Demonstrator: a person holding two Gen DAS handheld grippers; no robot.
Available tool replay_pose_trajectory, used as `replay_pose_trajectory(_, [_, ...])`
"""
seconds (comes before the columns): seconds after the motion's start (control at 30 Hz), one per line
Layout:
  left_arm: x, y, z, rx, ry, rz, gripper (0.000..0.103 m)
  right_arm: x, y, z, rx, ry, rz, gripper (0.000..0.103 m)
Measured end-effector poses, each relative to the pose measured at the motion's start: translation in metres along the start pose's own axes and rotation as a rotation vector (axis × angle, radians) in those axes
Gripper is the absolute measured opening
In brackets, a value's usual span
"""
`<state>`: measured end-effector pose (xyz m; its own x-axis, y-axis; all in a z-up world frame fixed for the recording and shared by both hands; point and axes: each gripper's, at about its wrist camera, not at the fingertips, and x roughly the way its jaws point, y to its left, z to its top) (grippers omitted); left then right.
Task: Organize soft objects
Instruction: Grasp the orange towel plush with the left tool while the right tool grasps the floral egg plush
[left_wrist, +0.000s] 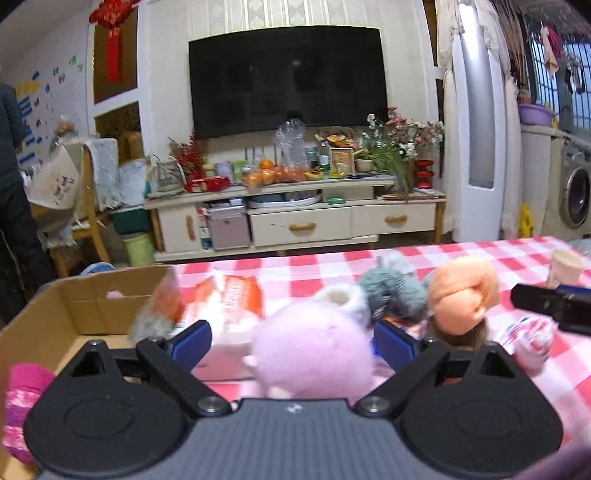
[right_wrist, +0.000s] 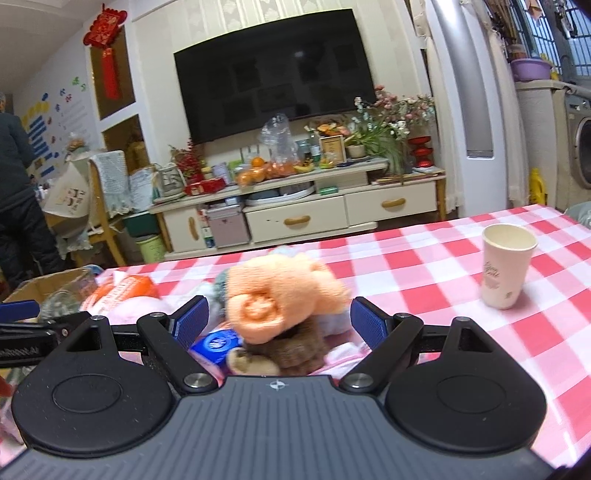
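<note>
On the red-checked tablecloth (left_wrist: 461, 254) lies a pile of soft things. A pink plush (left_wrist: 314, 347) sits between the wide-apart blue pads of my left gripper (left_wrist: 293, 345), which is open. Behind it are a white sock (left_wrist: 341, 297), a grey fuzzy piece (left_wrist: 393, 295) and an orange rolled cloth (left_wrist: 460, 295). In the right wrist view the orange cloth (right_wrist: 273, 299) lies on a brown plush (right_wrist: 295, 349) between the spread pads of my right gripper (right_wrist: 279, 321), also open. An open cardboard box (left_wrist: 74, 306) stands at the left.
An orange-and-white packet (left_wrist: 229, 299) lies beside the box and a pink sock (left_wrist: 22, 398) at its near corner. A paper cup (right_wrist: 506, 266) stands to the right, a blue packet (right_wrist: 218, 343) under the pile. A person (right_wrist: 14, 184) stands far left near the TV cabinet (right_wrist: 295, 218).
</note>
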<state>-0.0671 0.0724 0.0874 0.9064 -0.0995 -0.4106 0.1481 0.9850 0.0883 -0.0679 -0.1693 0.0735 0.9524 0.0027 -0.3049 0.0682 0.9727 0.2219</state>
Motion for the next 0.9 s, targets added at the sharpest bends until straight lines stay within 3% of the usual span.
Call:
replay_pose_trajectory(0.17, [0.007, -0.021, 0.007, -0.022, 0.011, -0.065, 0.094, 0.002, -0.019, 0.002, -0.01, 0.011, -0.063, 0.103])
replay_pose_trajectory(0.37, [0.019, -0.059, 0.022, 0.018, 0.012, -0.159, 0.094, 0.02, -0.048, -0.005, 0.035, 0.152, -0.153, 0.103])
replay_pose_trajectory(0.57, [0.043, -0.096, 0.034, 0.029, 0.055, -0.283, 0.094, 0.022, -0.072, -0.016, 0.062, 0.211, -0.154, 0.103])
replay_pose_trajectory(0.9, [0.093, -0.129, 0.033, 0.027, 0.135, -0.311, 0.093, 0.023, -0.078, -0.023, 0.074, 0.257, -0.132, 0.103])
